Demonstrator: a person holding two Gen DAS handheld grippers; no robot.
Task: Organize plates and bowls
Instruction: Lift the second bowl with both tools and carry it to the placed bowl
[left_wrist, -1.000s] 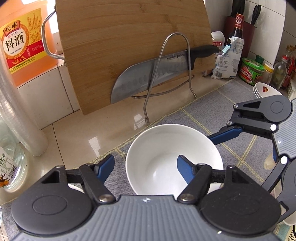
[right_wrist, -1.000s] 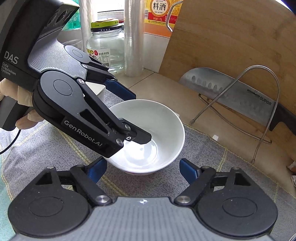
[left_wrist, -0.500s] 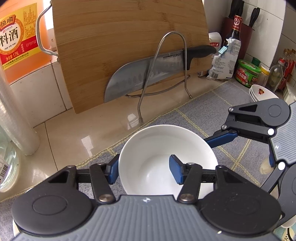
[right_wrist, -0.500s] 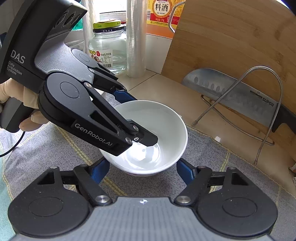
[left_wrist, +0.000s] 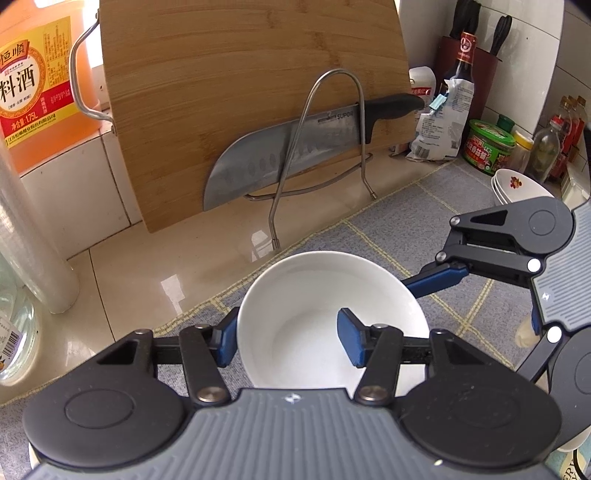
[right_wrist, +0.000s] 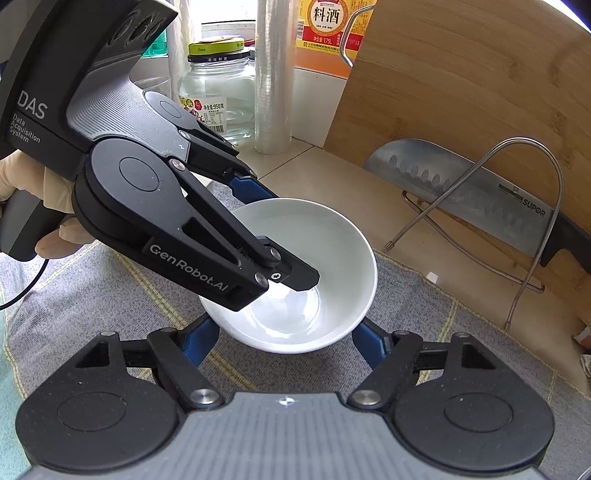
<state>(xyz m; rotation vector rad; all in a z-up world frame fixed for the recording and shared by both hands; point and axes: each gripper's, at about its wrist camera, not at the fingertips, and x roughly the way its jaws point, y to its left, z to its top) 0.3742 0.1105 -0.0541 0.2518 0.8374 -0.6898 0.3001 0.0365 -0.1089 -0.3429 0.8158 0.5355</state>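
Hand behind left claw, right view only.

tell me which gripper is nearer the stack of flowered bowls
Right: the right gripper holds the white bowl on the side toward the stack; the left gripper holds its far side.

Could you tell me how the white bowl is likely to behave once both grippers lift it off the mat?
The bowl looks like glazed ceramic, so probably rigid but chip-prone. Its glossy wall may slip against the left gripper, whose pads pinch only the rim. The right gripper clamps the tapering outside low down, so the bowl could slide or tilt if lifted unevenly.
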